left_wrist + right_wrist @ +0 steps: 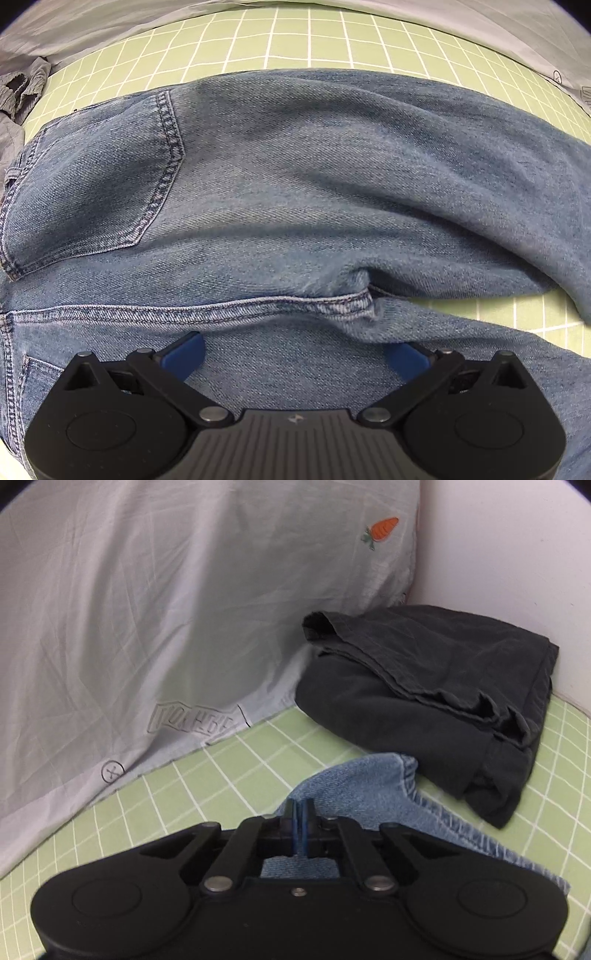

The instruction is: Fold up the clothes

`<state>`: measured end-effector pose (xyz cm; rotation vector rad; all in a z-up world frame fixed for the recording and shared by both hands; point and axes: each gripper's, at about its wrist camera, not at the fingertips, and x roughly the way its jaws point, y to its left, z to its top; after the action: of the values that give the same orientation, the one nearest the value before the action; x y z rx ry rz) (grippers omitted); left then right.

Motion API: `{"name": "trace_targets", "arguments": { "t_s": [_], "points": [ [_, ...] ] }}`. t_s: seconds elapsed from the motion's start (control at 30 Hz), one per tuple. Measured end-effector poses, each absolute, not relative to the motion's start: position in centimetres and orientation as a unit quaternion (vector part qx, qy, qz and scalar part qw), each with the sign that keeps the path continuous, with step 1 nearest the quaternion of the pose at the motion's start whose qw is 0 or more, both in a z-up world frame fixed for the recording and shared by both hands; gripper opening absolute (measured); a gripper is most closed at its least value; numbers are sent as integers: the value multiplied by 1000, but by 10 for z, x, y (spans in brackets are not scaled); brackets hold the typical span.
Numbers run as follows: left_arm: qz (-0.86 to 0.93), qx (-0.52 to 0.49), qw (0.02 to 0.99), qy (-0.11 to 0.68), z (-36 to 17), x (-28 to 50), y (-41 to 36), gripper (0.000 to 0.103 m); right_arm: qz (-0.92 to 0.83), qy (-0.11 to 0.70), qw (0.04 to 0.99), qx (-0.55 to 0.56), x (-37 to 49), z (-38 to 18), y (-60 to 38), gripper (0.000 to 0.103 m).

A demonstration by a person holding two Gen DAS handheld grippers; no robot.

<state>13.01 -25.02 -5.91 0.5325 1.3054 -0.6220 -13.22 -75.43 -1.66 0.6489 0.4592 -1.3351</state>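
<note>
Jeans [280, 192] sprawl over the green gridded mat [258, 40], grey sheet [147, 609] behind. Folded dark garment [424, 701] fills its far corner. Left claw [293, 356] gapes above denim; right claw [297, 812] clenches the jeans' hem.

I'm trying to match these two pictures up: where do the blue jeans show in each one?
Left wrist view: the jeans fill most of the picture, seat and back pocket up, under the open left gripper.
Right wrist view: only a leg end, low centre, pinched in the right gripper.
Shared landmark: the green grid mat.

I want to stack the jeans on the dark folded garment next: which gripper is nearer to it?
Right. The right gripper, shut on the jeans, sits just short of the dark folded garment. The left gripper hovers open over the jeans' seat, garment out of view.
</note>
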Motion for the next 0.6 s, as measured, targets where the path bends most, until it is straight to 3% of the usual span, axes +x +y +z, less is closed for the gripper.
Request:
{"name": "trace_targets", "arguments": {
  "t_s": [0.13, 0.17, 0.2, 0.23, 0.5, 0.6],
  "points": [
    [-281, 240, 718, 590, -56, 137, -238, 103, -573, 212, 743, 273, -105, -11, -769, 8],
    [-281, 239, 718, 590, -58, 141, -247, 103, -567, 225, 745, 270, -98, -12, -772, 24],
    [-281, 239, 719, 589, -60, 148, -260, 103, -560, 237, 748, 267, -91, -13, -774, 46],
    [-281, 238, 719, 589, -60, 151, -261, 103, -553, 250, 750, 264, -83, -15, -777, 53],
    [-279, 236, 724, 585, -59, 154, -296, 103, -512, 323, 760, 237, -113, -49, -696, 80],
    [-277, 237, 722, 588, -56, 151, -296, 103, -518, 360, 742, 227, -127, -60, -665, 83]
  ]
}}
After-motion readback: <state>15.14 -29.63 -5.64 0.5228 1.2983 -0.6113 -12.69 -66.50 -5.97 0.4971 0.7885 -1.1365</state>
